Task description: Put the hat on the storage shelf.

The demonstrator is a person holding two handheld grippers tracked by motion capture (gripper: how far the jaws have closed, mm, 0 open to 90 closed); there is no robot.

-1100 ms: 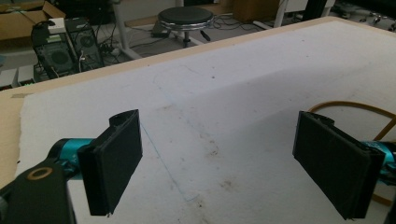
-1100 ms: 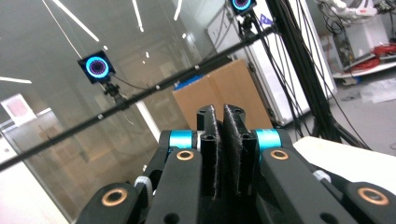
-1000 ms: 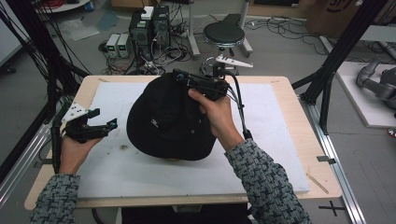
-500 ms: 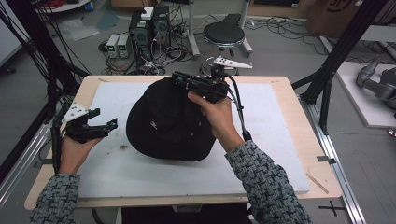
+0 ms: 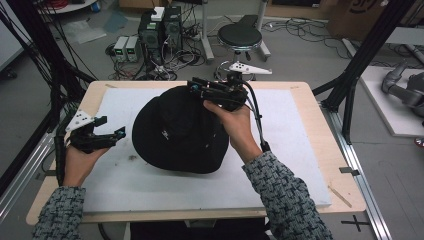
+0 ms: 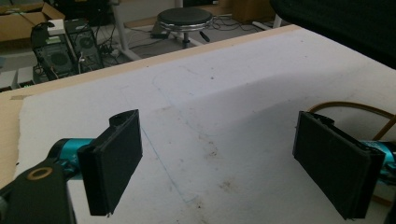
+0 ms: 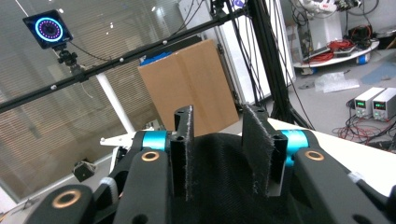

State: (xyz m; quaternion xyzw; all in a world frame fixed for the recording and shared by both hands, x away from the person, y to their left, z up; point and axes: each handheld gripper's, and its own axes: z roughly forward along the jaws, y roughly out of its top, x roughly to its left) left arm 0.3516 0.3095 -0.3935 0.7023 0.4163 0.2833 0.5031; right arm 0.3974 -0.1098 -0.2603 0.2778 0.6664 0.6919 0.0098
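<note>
Little has changed: the right tongs (image 5: 196,90) stay clamped on the far brim of the floppy black fabric hat (image 5: 175,132) mid-desk, while the left tongs (image 5: 112,136) wait apart near the left edge.

Black-and-white tweed sleeves (image 5: 287,200); black fingers (image 6: 114,165)

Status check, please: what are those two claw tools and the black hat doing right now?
Left gripper open, off the hat, over the white mat. Right gripper shut on the black fabric brimmed hat at its far edge. Nothing in the way.
</note>
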